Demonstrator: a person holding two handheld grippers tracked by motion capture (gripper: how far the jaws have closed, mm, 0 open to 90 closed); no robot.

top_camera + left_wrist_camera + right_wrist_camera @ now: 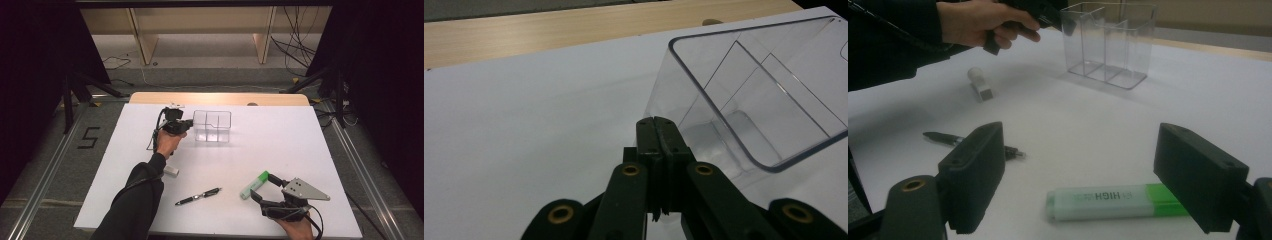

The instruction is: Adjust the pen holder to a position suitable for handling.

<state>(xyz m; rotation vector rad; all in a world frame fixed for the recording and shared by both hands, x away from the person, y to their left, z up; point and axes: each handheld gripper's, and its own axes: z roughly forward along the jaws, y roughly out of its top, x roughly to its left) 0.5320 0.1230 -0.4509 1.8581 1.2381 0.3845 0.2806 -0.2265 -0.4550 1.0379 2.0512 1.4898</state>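
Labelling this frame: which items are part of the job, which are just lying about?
In the job:
- green highlighter between open right gripper jaws
- clear plastic divided organiser box, shut left gripper beside it

Lying about:
- black pen
- small white eraser

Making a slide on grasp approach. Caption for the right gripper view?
Open right gripper straddling a green highlighter lying on the white table.

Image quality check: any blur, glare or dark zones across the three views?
High view: dark surroundings, white table evenly lit, slightly soft. Left gripper view: shut left hand-held gripper sharp, clear organizer shows faint reflections, no harsh glare. Right gripper view: open right hand-held gripper nearest parts blurred, green highlighter legible, background softer.
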